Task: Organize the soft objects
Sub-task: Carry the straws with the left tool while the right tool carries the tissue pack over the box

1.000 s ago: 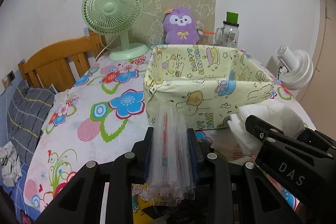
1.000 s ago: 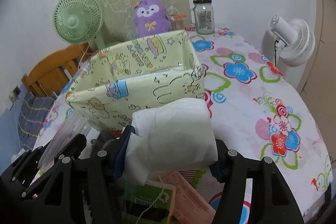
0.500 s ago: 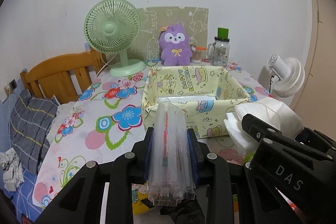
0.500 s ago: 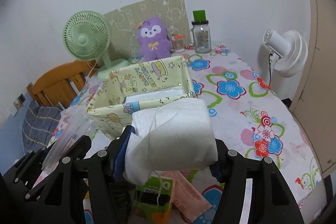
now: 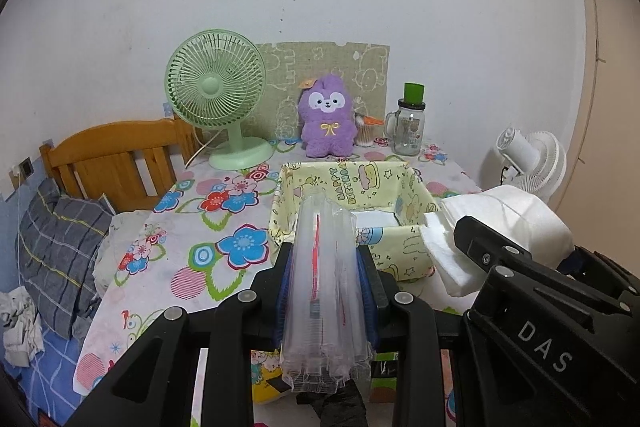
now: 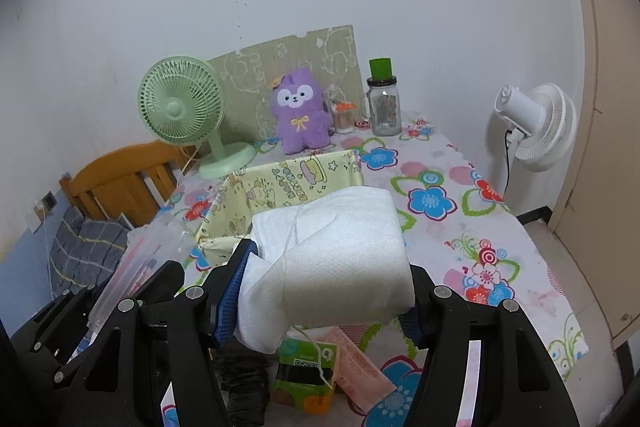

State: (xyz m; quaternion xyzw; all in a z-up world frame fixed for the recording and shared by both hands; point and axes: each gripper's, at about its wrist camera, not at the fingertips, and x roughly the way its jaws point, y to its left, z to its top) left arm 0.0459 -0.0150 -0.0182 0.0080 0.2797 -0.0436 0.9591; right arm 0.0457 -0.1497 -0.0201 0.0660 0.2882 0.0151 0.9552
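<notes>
My left gripper (image 5: 324,263) is shut on a clear plastic pack (image 5: 324,291) with red marks, held above the table's near edge. My right gripper (image 6: 328,267) is shut on a white tissue bundle (image 6: 332,255), also seen at the right of the left wrist view (image 5: 504,223). A yellow cartoon-print fabric box (image 5: 412,199) stands open on the flowered table ahead of both grippers, with something white inside. A purple plush toy (image 5: 327,123) sits against the back wall beyond the box (image 6: 280,183).
A green desk fan (image 5: 218,99) stands back left, a glass jar with green lid (image 5: 410,127) back right, a white fan (image 6: 536,127) off the table's right. A green packet (image 6: 306,371) and pink paper (image 6: 356,363) lie under my right gripper. A wooden headboard (image 5: 112,159) is left.
Both grippers have risen and pulled back from the fabric box, each still holding its load. The box now looks smaller and farther, and its inside shows.
</notes>
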